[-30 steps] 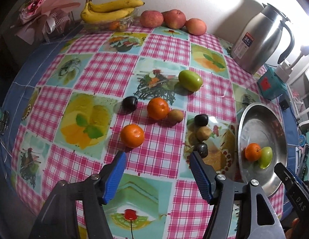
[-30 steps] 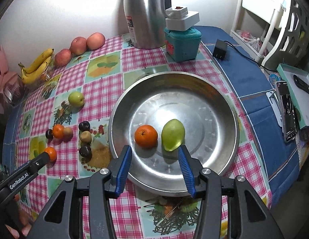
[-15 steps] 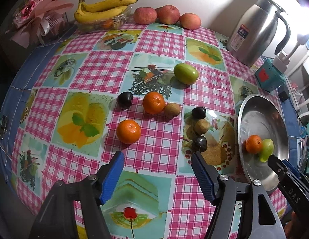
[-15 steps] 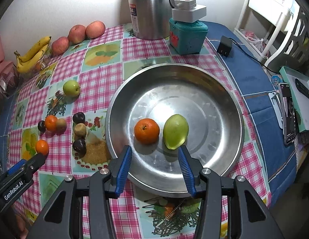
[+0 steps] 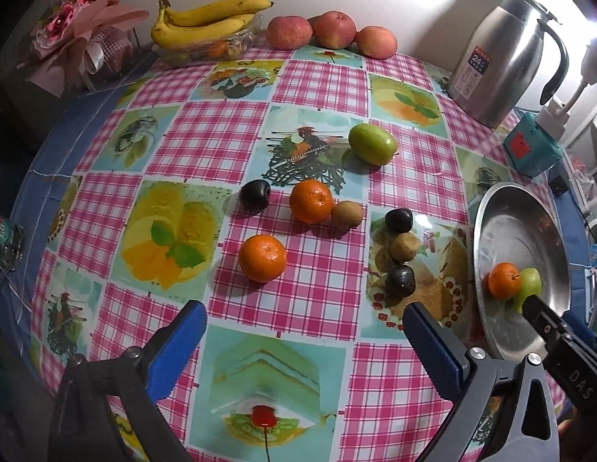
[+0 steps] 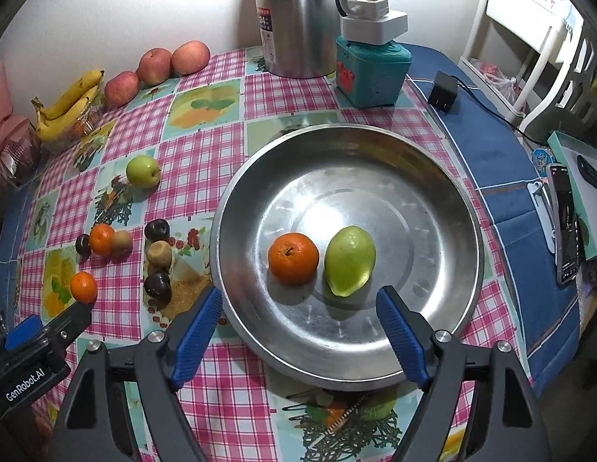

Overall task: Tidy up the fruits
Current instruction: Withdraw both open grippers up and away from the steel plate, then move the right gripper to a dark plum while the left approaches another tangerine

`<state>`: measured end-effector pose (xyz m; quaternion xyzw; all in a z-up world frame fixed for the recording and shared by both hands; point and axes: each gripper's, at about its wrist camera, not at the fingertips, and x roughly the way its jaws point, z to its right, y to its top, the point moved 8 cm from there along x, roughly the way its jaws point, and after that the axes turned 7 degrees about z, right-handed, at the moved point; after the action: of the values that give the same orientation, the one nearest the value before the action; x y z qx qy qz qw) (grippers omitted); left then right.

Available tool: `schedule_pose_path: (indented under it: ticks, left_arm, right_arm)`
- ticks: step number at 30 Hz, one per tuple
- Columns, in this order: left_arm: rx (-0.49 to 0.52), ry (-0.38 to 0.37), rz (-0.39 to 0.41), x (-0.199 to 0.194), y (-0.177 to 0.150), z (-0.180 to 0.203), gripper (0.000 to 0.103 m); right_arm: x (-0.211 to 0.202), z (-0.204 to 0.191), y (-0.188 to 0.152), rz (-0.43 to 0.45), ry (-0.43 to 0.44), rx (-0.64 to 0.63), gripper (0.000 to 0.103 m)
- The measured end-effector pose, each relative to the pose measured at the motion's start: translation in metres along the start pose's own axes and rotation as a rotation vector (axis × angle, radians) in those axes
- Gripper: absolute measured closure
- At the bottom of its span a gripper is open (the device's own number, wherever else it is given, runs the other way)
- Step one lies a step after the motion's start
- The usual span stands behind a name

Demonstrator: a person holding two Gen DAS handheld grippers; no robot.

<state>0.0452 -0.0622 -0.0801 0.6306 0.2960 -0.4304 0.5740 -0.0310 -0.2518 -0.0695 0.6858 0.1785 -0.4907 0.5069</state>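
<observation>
A steel bowl (image 6: pixel 445 200) holds an orange (image 6: pixel 293 258) and a green fruit (image 6: pixel 349 260); the bowl also shows in the left wrist view (image 5: pixel 506 215). Loose on the checked cloth lie two oranges (image 5: pixel 262 258) (image 5: pixel 311 201), a green fruit (image 5: pixel 371 143), three dark plums (image 5: pixel 254 194) (image 5: pixel 399 219) (image 5: pixel 401 279) and two kiwis (image 5: pixel 346 214) (image 5: pixel 404 247). My left gripper (image 5: pixel 304 329) is open and empty, just short of the nearer orange. My right gripper (image 6: pixel 300 319) is open and empty over the bowl's near rim.
Bananas (image 5: pixel 210 19) in a clear tray and three apples (image 5: pixel 331 32) line the back wall. A steel thermos (image 5: pixel 498 57), a teal box (image 5: pixel 531 150), a bouquet (image 5: pixel 79 38) and a phone (image 6: pixel 566 223) stand around the table's edges.
My left gripper has drawn back and risen a little, so the loose fruit sits farther ahead. My right gripper has shifted slightly over the bowl. Both stay open.
</observation>
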Motion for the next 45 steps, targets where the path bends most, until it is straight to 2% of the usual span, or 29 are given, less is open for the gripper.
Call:
schedule_pose_path:
  ticks: [3,4,5,6,13,18,26,36,45]
  left_arm:
    - [0.014,0.014,0.016,-0.001,0.002,-0.001,0.0]
    - [0.015,0.014,0.02,-0.002,0.003,-0.001,0.0]
    - [0.015,0.013,0.022,-0.002,0.003,-0.002,0.0]
    - [0.016,0.013,0.023,-0.002,0.004,-0.002,0.0]
    - [0.016,0.014,0.03,-0.002,0.005,-0.005,0.0]
    - [0.008,0.052,0.054,-0.005,0.01,-0.018,0.0]
    - [-0.06,0.125,0.085,-0.008,0.019,-0.056,0.0]
    - [-0.208,0.238,0.123,-0.016,0.026,-0.116,0.0]
    - [-0.333,0.268,0.109,-0.015,0.018,-0.159,0.0]
  right_arm:
    - [-0.001,0.0,0.002,0.016,0.002,0.004,0.017]
    - [-0.002,0.0,0.003,0.027,0.001,0.005,0.014]
    - [-0.003,0.0,0.004,0.037,0.001,0.006,0.007]
    - [-0.005,0.0,0.005,0.049,0.003,0.01,0.005]
    - [-0.005,-0.003,0.005,0.061,0.014,0.014,0.004]
    - [-0.005,-0.009,0.006,0.076,0.034,0.024,0.004]
    - [-0.003,-0.034,0.004,0.072,0.063,-0.016,0.004]
    - [-0.007,-0.093,-0.001,0.071,0.17,-0.082,0.004]
    - [-0.009,-0.145,-0.008,0.069,0.245,-0.158,0.004]
